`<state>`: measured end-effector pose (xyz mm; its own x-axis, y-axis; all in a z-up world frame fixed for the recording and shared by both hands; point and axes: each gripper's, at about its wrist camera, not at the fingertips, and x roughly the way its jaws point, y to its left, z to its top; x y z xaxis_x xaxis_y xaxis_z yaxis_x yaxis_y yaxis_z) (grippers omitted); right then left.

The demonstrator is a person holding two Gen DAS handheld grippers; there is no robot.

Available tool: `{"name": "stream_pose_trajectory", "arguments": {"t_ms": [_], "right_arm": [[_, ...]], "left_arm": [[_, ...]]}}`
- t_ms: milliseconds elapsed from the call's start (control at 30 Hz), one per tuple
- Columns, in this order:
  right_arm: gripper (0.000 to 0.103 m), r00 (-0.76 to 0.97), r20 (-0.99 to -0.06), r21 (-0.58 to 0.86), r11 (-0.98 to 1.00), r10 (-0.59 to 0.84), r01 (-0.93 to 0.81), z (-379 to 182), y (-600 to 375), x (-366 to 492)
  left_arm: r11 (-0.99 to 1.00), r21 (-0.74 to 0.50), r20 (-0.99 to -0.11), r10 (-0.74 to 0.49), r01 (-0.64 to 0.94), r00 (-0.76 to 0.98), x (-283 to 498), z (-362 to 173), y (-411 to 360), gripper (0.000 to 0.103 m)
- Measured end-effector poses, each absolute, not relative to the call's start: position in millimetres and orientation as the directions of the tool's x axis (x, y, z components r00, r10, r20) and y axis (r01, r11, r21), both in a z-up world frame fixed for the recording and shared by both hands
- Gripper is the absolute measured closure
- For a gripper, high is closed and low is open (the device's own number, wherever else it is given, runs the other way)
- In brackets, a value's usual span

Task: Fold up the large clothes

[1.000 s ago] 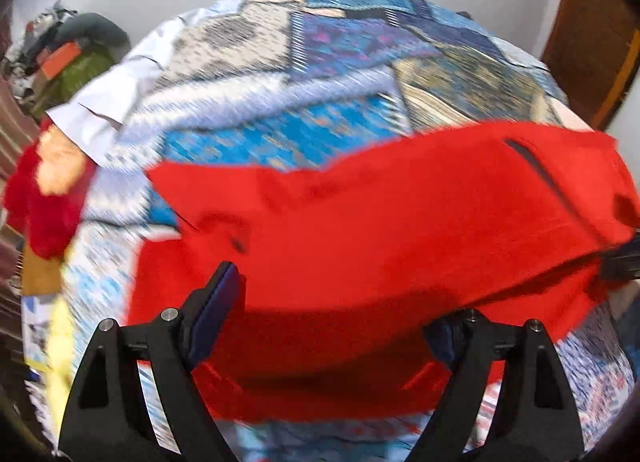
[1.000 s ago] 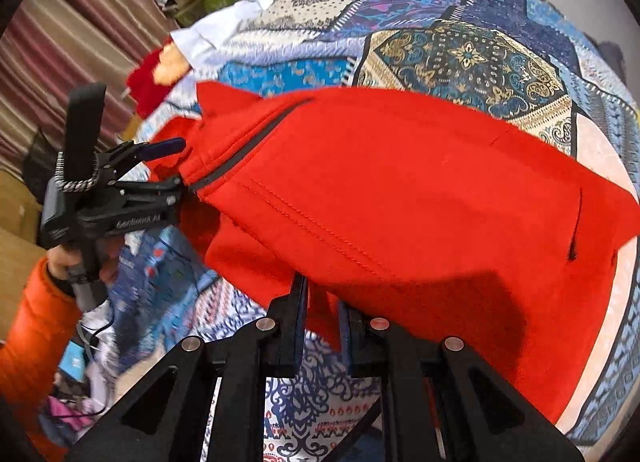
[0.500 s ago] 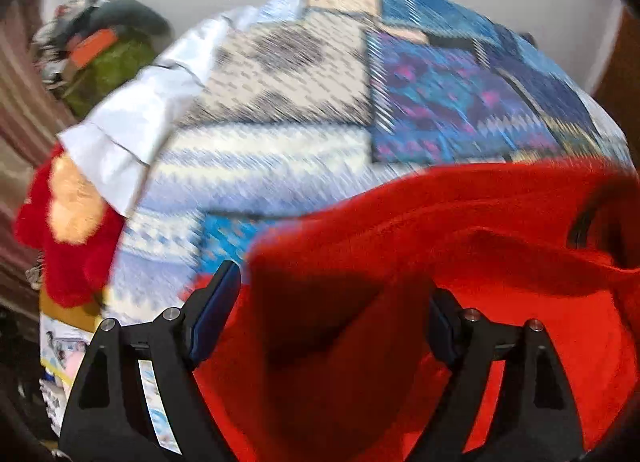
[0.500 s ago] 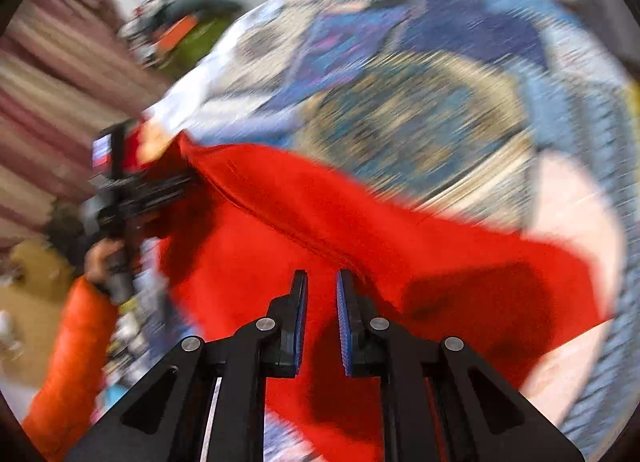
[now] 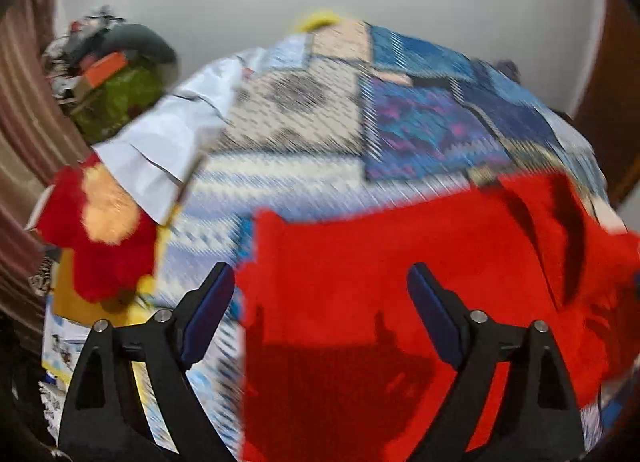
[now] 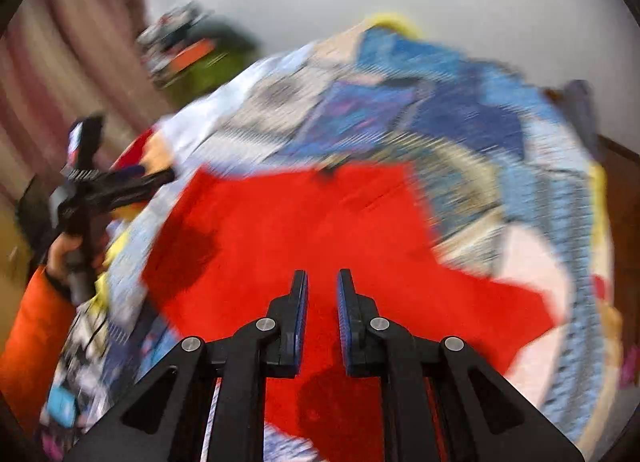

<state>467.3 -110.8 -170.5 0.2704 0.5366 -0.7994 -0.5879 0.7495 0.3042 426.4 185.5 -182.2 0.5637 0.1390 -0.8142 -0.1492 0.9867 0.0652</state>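
Red garment (image 5: 400, 262) lies spread on the bed's patchwork quilt (image 5: 304, 110) near its front edge, seemingly folded once; further folds remain. Left gripper (image 5: 320, 298) fingers gape wide, right gripper (image 6: 322, 294) fingers slightly parted, both empty

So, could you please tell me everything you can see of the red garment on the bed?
The red garment is bright red with a soft, fleece-like look, lying spread over the patchwork bedspread. Its left edge falls nearly straight; a dark slit, perhaps a pocket or zip, shows toward its right side. Both views are blurred, so seams are unclear. The left claw stands wide open above it, the right claw slightly parted above it; neither visibly grips the fabric.
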Motion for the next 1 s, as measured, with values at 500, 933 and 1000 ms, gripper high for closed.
{"name": "stream_pose_trajectory", "arguments": {"t_ms": [500, 933, 1000], "right_arm": [[0.093, 0.561, -0.821, -0.029, 0.974, 0.107, -0.227, -194, -158, 533], [0.093, 0.362, -0.899, -0.009, 0.814, 0.248, -0.581, -224, -87, 457], [0.093, 0.391, -0.911, -0.134, 0.807, 0.127, -0.575, -258, -78, 452]], "left_arm": [[0.998, 0.042, -0.904, 0.059, -0.049, 0.423, 390, -281, 130, 0.01], [1.0, 0.009, -0.887, -0.001, 0.021, 0.462, 394, -258, 87, 0.01], [1.0, 0.031, -0.882, 0.024, 0.006, 0.471, 391, -269, 81, 0.009]]}}
